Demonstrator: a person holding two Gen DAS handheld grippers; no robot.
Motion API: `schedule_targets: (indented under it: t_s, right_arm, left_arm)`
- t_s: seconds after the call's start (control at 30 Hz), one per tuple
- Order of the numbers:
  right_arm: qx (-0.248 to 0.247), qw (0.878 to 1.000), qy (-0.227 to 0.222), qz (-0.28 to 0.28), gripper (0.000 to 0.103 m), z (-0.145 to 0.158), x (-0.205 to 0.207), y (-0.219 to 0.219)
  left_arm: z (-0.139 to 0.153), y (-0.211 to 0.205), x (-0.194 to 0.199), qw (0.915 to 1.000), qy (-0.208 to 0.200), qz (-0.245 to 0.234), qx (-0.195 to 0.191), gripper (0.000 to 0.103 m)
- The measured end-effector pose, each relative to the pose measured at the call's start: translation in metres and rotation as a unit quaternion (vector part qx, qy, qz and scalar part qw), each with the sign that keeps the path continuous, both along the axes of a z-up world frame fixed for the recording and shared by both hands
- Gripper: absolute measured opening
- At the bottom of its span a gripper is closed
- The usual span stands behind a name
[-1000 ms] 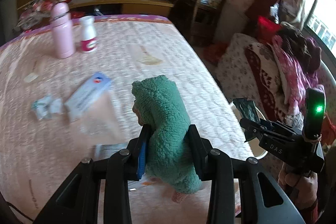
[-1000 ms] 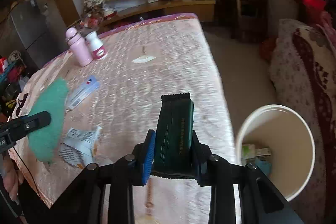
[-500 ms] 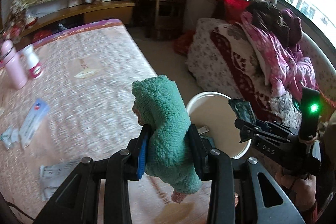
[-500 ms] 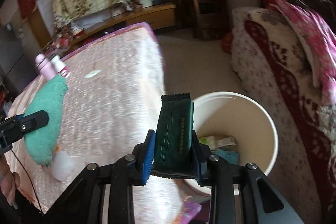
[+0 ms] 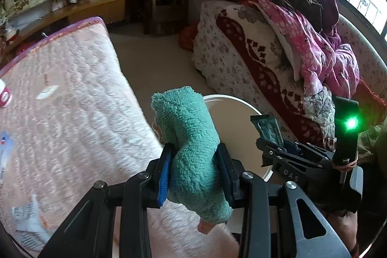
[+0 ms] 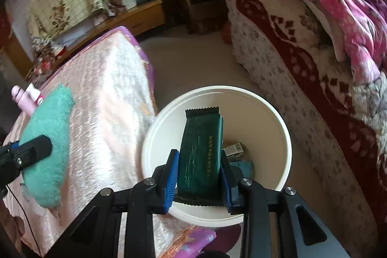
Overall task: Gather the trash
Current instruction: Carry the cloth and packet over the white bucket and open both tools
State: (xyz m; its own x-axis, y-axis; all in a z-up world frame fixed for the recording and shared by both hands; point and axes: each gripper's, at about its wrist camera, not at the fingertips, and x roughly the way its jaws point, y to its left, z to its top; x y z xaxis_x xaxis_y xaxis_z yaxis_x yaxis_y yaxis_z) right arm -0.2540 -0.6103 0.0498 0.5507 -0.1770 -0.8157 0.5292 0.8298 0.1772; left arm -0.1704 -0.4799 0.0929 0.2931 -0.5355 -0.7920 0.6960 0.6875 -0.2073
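Dark green foil wrapper (image 6: 200,151) stands upright, clamped between the right gripper's (image 6: 198,175) blue pads, directly above the white bin's (image 6: 285,137) open mouth. The left gripper (image 5: 194,173), pinching a teal fleece cloth (image 5: 191,146), hangs just beside the rim over the bed (image 5: 72,113).

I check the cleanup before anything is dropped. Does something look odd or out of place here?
Yes. The left claw grips a fluffy green cloth, which looks like no trash, near the white bin. The right claw holds a dark green wrapper over the bin, as expected.
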Motion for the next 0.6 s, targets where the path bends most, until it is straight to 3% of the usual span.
schedule_targets:
  t_s: [0.3, 0.37, 0.4, 0.6]
  right_arm:
    - [0.009, 0.999, 0.002, -0.035, 0.037, -0.023, -0.001, -0.021]
    - [0.014, 0.999, 0.004, -0.044, 0.058, -0.026, 0.000, -0.025]
    - [0.017, 0.999, 0.000, -0.048, 0.075, -0.027, -0.001, -0.027]
    - [0.014, 0.998, -0.009, -0.054, 0.075, -0.026, -0.003, -0.029]
  left_arm:
    - [-0.022, -0.031, 0.001, 0.9997, 0.018, -0.012, -0.005, 0.039]
    - [-0.025, -0.032, 0.003, 0.9997, 0.022, -0.009, -0.005, 0.042]
    - [-0.027, -0.033, 0.003, 0.9997, 0.025, -0.007, -0.004, 0.044]
    - [-0.026, -0.021, 0.005, 0.9995, 0.029, 0.008, -0.003, 0.047]
